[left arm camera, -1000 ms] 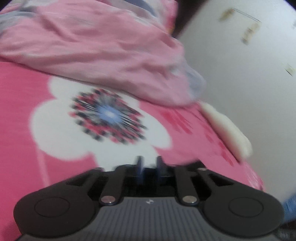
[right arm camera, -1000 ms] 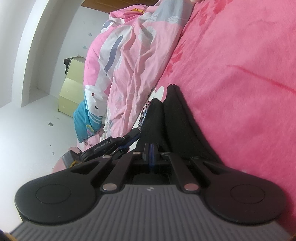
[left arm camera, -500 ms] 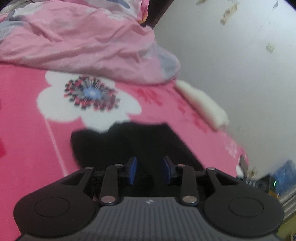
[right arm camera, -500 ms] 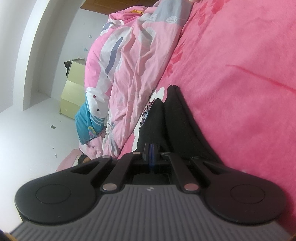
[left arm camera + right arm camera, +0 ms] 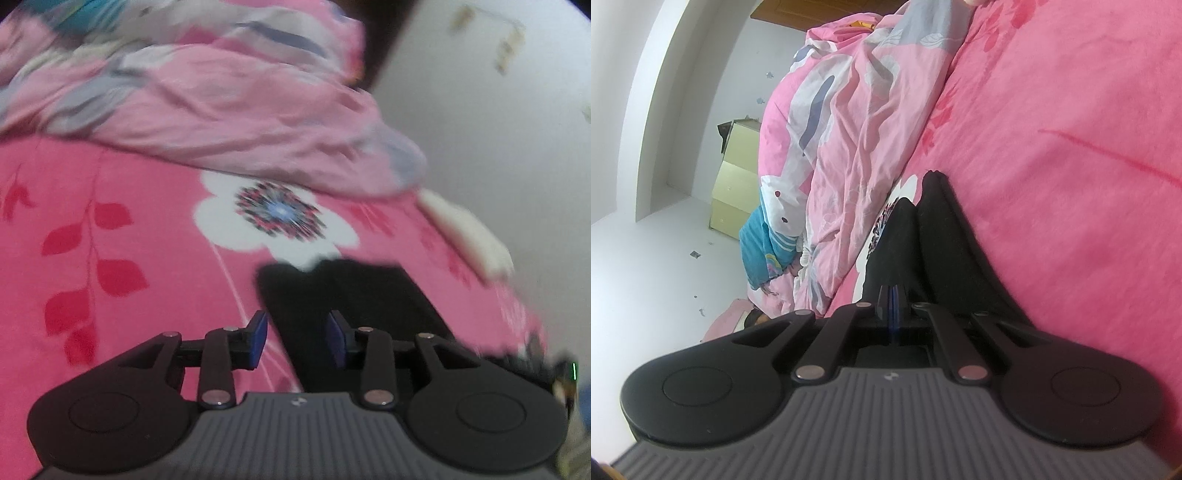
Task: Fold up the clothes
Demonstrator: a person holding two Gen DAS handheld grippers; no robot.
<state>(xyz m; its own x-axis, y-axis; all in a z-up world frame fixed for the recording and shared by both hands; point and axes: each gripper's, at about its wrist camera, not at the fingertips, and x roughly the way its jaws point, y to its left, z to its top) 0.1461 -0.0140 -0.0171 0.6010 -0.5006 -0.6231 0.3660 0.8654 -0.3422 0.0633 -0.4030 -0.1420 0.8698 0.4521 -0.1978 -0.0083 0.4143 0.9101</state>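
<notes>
A black garment (image 5: 351, 295) lies on the pink flowered bedspread (image 5: 122, 206), just below the white flower print. My left gripper (image 5: 297, 336) hovers over the garment's near left edge. Its jaws are opening, and the blue pads (image 5: 258, 332) stand apart without pressing on the cloth. In the right wrist view the same black garment (image 5: 934, 240) runs away from me in two long ridges that meet at my right gripper (image 5: 894, 299). That gripper is shut, and its pads pinch the garment's near end.
A crumpled pink quilt (image 5: 221, 110) is heaped along the far side of the bed (image 5: 1071, 110). A white wall (image 5: 498, 129) and a pale strip (image 5: 465, 232) border the bed's right edge. A yellow-green cabinet (image 5: 735, 184) and a blue cloth (image 5: 764, 251) are beyond the quilt.
My left gripper has let go of the black cloth and drawn back and up from it, with its jaws spreading wider. The right gripper and its grip have not changed.
</notes>
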